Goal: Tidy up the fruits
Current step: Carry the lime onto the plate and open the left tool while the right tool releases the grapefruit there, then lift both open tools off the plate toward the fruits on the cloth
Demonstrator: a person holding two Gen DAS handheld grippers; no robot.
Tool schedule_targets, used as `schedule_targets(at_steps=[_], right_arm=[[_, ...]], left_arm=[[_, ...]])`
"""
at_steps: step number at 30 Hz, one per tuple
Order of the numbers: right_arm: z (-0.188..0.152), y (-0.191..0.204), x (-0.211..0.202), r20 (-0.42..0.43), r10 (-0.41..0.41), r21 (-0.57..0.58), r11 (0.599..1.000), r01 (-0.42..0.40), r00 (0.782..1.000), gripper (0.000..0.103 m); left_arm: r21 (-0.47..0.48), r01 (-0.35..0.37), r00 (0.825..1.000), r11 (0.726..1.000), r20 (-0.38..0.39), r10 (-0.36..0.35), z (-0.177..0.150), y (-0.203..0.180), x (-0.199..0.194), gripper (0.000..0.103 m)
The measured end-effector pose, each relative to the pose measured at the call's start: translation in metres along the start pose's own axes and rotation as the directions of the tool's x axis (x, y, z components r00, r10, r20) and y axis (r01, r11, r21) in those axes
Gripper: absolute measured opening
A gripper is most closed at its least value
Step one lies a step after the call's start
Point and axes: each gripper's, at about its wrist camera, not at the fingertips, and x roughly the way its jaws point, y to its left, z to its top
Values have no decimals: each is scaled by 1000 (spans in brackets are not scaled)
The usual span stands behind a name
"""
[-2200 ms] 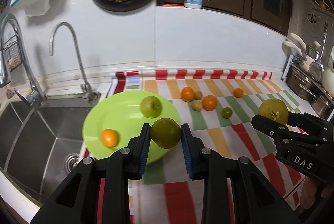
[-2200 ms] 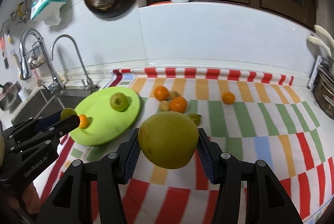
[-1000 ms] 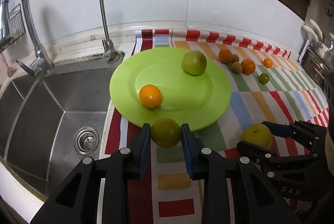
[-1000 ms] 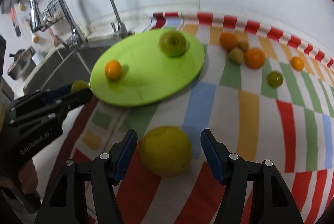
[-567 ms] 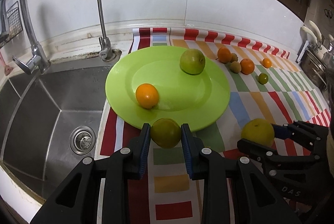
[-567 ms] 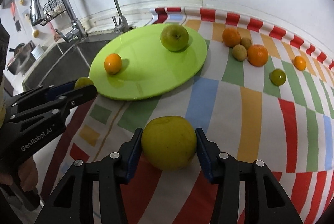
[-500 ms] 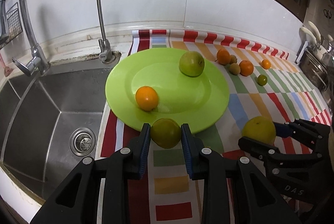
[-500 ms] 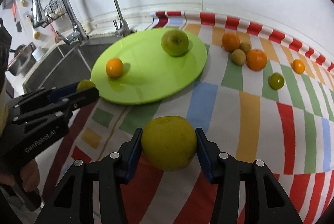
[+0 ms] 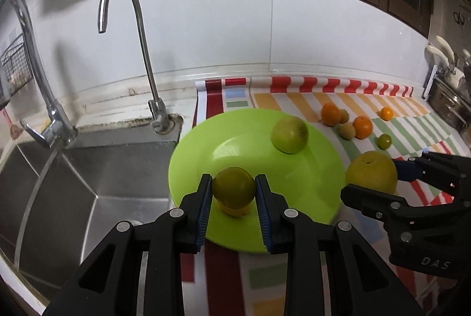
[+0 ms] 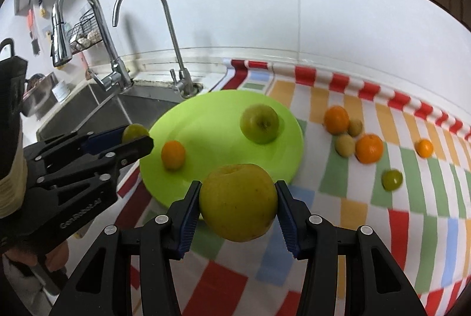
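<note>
Blue ribbed pads: left gripper (image 9: pixel 234 192) clamps smooth green plum (image 9: pixel 234 190); right gripper (image 10: pixel 238 204) clamps round yellow apple (image 10: pixel 238 202).

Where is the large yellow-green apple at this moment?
In the right wrist view, the large yellow-green apple sits low and central, clamped in the right hand-held gripper, just in front of the green plate's near rim.

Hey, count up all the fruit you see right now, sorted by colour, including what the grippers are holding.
Orange: 4, one on the green plate, three on the striped mat.
Green or yellow-green: 4, two held, one on the plate, one small on the mat.
Brownish: 2.
Total: 10
</note>
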Motion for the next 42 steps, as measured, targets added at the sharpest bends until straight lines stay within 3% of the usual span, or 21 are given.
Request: schedule_targets(at_steps=[20, 24, 32, 34, 42], right_arm=[[24, -5, 73, -62, 12, -43, 999, -15, 998, 50], [23, -8, 75, -75, 14, -25, 1000, -16, 997, 51], [24, -10, 47, 5, -21, 4, 1000, 21, 1000, 55], [21, -12, 39, 17, -38, 20, 999, 38, 999, 61], [9, -22, -3, 77, -113, 55, 993, 109, 991, 65]], left_arm=[[3, 12, 997, 1000, -82, -12, 14, 15, 68, 30], [8, 5, 997, 1000, -75, -5, 15, 15, 64, 46], [-29, -21, 999, 999, -41, 20, 15, 16, 37, 49], [-32, -27, 999, 999, -31, 26, 14, 13, 27, 51], [-48, -12, 1000, 999, 3, 12, 10, -2, -6, 57]])
